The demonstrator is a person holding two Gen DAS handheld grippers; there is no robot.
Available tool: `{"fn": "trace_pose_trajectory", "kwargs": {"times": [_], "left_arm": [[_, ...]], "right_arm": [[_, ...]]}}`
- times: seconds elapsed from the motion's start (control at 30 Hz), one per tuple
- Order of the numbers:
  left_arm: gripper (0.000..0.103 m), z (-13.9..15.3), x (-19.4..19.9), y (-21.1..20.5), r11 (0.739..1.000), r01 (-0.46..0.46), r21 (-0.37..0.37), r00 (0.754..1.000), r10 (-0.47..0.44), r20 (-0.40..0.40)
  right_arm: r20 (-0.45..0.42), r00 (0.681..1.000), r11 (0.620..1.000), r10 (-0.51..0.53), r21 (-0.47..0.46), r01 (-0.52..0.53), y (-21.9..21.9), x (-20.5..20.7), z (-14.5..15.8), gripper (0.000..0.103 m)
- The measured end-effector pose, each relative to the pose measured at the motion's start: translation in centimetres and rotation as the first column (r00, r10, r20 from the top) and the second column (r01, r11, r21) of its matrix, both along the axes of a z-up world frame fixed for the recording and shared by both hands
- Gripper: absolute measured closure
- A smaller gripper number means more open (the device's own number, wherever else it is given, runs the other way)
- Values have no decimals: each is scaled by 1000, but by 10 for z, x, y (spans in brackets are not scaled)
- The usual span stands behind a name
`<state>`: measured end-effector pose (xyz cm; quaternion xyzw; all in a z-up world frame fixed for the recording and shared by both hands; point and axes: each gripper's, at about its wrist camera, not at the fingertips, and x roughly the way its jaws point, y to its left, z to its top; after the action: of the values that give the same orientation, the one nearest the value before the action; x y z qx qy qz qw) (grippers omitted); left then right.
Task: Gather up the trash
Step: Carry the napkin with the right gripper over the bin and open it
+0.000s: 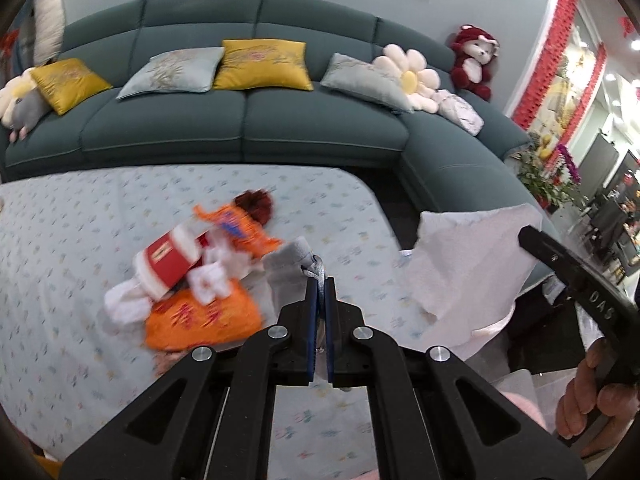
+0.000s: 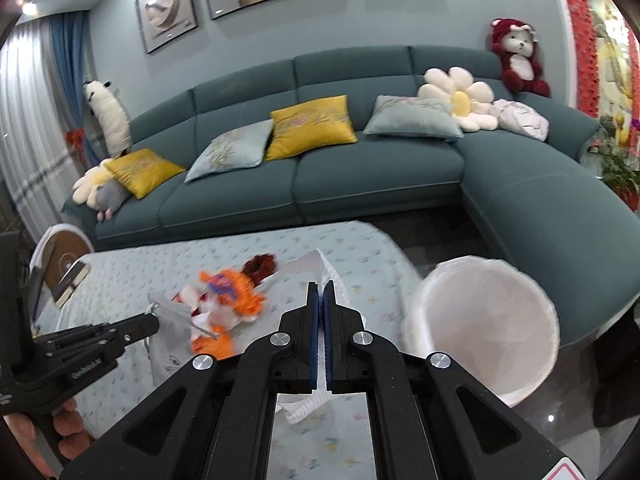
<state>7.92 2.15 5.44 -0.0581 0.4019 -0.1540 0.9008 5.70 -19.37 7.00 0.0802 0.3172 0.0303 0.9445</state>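
A pile of trash lies on the table: orange snack wrappers point(image 1: 204, 316) point(image 2: 234, 286), a red and white paper cup point(image 1: 168, 260), white crumpled paper and a dark red tuft point(image 1: 256, 202). My left gripper point(image 1: 320, 280) is shut on a grey drawstring pouch point(image 1: 288, 266), held just above the table; the pouch also shows in the right wrist view point(image 2: 170, 320). My right gripper point(image 2: 321, 286) is shut on a white paper tissue point(image 2: 316, 264), which shows in the left wrist view point(image 1: 468, 264). A white-lined bin point(image 2: 488, 320) stands right of the table.
The table has a pale patterned cloth point(image 1: 80, 220) point(image 2: 360, 252). A teal corner sofa point(image 1: 248, 128) point(image 2: 320, 184) with cushions and plush toys runs behind and to the right. A round wooden object and a book point(image 2: 70, 276) sit at the table's left end.
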Motion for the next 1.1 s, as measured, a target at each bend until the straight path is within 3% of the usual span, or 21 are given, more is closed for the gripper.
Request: {"fn": "trace_pose_trajectory", "kwargs": {"times": [0.3,0.63,0.93,1.0,1.07,1.1], "left_arm": [[100,20,28,-98,986,167,11,985,-167,43],[100,-7,53,-198,948,318,-2,948,-318,-21],[99,-31,65,-237,933,361,-18,930,-361,-74],[96,-33,66,-240,931,364,-20,928,-365,-77],[74,-33,68,-242,933,359,-16,930,-359,-83],[70,-33,67,-242,935,354,-18,932,-354,-80]], "right_arm": [[-29,992,992,-122,-29,121,-74,16,-11,101],[-110,971,977,-212,-37,209,-138,32,-45,101],[-169,950,964,-261,-4,264,-162,36,-73,99],[-167,946,960,-277,-2,280,-166,37,-73,94],[-167,943,956,-289,-2,293,-168,37,-75,83],[-166,942,955,-293,-2,296,-169,37,-75,78]]}}
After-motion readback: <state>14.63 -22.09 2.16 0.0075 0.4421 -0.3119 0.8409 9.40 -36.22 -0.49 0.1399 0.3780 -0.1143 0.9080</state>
